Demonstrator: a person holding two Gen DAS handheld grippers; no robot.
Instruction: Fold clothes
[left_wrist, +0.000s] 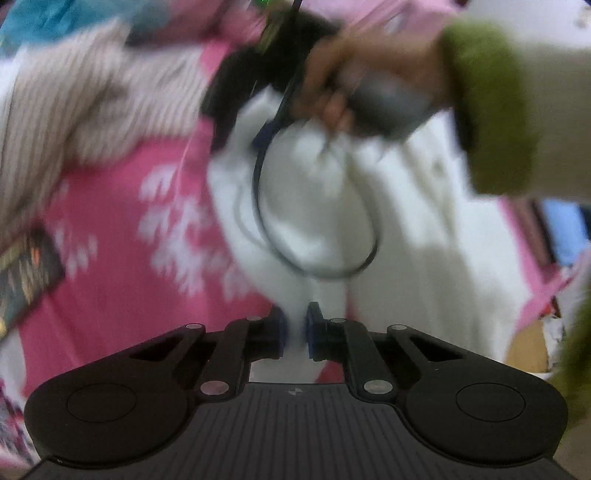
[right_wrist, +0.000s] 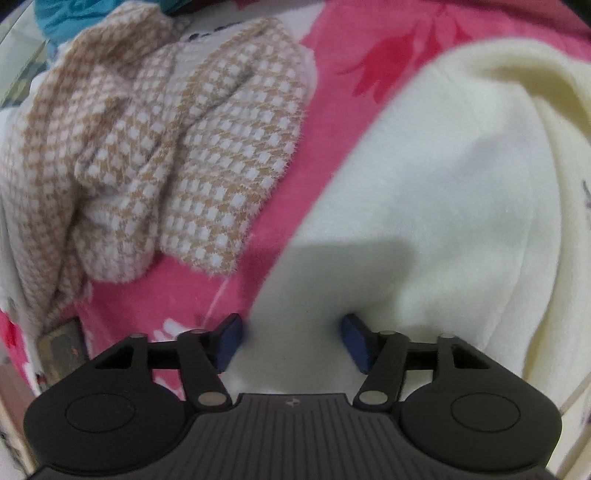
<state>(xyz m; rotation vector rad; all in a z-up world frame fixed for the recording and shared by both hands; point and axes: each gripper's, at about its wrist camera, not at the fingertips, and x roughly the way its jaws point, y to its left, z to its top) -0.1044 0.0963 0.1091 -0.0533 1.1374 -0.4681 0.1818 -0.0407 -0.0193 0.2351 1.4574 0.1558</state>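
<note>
Left tongs (left_wrist: 295, 328) pinched on fleecy cream garment (right_wrist: 424, 192); right tongs (right_wrist: 291, 341) half-wide astride its soft edge.

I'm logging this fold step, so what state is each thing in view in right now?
Left gripper: fingers pinched on the cream garment's edge.
Right gripper: fingers apart over the cream garment, not pressing it.
Cream garment: rumpled, unfolded on the pink blanket.
Checked sweater: crumpled heap, untouched.
Pink blanket: spread flat under the clothes.
Cable: hanging in a loop from the person's hand.
</note>
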